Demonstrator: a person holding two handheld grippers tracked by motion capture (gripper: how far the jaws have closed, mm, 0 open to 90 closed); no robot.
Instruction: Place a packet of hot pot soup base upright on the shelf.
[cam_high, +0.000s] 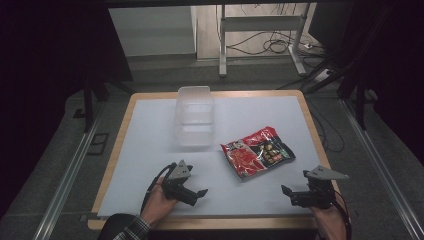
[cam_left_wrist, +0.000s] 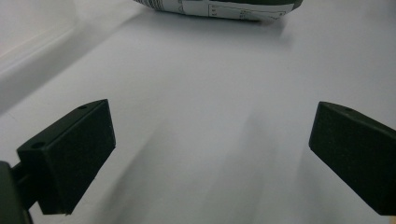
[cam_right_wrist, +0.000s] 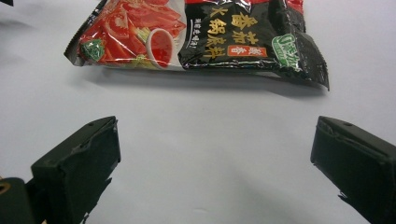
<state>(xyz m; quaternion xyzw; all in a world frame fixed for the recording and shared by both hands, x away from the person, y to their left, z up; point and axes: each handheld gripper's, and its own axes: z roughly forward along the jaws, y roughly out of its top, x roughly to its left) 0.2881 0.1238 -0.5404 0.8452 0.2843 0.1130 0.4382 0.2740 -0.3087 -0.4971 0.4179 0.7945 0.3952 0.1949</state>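
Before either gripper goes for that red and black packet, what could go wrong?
The packet lies flat on the table, so open fingers may slide over it or crush its contents. The clear bin stands close beside it; a push could shove the packet against it.

packet (cam_high: 258, 151) right of container (cam_high: 194, 116), apart

The flat foil sauce packet (cam_high: 258, 151) is red and black, printed with tomatoes and gold characters. The rectangular plastic container (cam_high: 194, 116) is clear. The tabletop (cam_high: 150, 150) is pale grey-white, edged in light wood.
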